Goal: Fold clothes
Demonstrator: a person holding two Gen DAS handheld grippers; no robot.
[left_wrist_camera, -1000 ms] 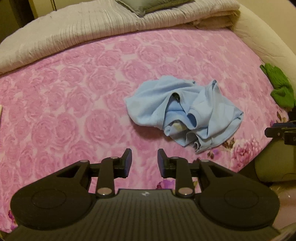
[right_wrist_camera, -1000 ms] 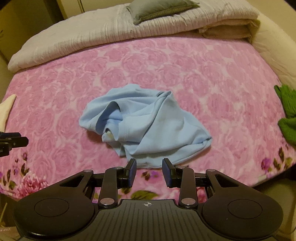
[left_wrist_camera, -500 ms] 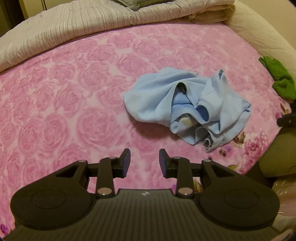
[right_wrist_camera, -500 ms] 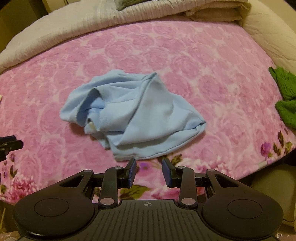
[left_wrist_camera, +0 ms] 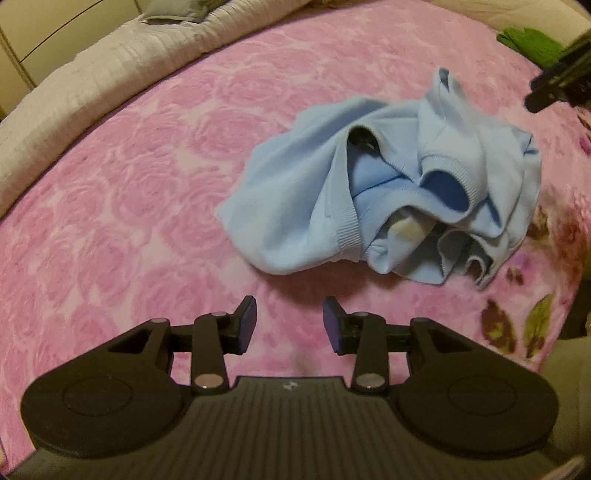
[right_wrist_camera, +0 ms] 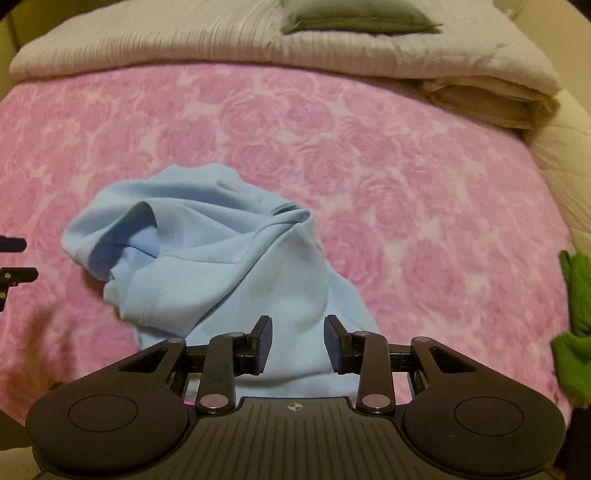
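The jaws of the left gripper (left_wrist_camera: 289, 319) are opening, with nothing between them but pink rose-patterned blanket (left_wrist_camera: 147, 192); the jaws of the right gripper (right_wrist_camera: 298, 341) are opening too, poised over the near part of the light blue sweatshirt (right_wrist_camera: 221, 266), whose cloth shows in the gap, though the pads are not pressing it. From the left wrist the crumpled sweatshirt (left_wrist_camera: 384, 199) lies beyond the fingers and to the right, apart from them; its ribbed hem and cuff turn outward, and a pale tag (left_wrist_camera: 406, 229) sits in the folds, any writing on it too blurred to read. No brand can be read on either gripper, only a small mark on each ribbed body. Both grippers tilt steeply down toward the bed. A green garment (right_wrist_camera: 576, 321) is cut off at the right edge; the left gripper's black tips show at the left edge of the right wrist view. A folded pale quilt (right_wrist_camera: 184, 40) with a grey cushion (right_wrist_camera: 354, 18) lies along the far side.
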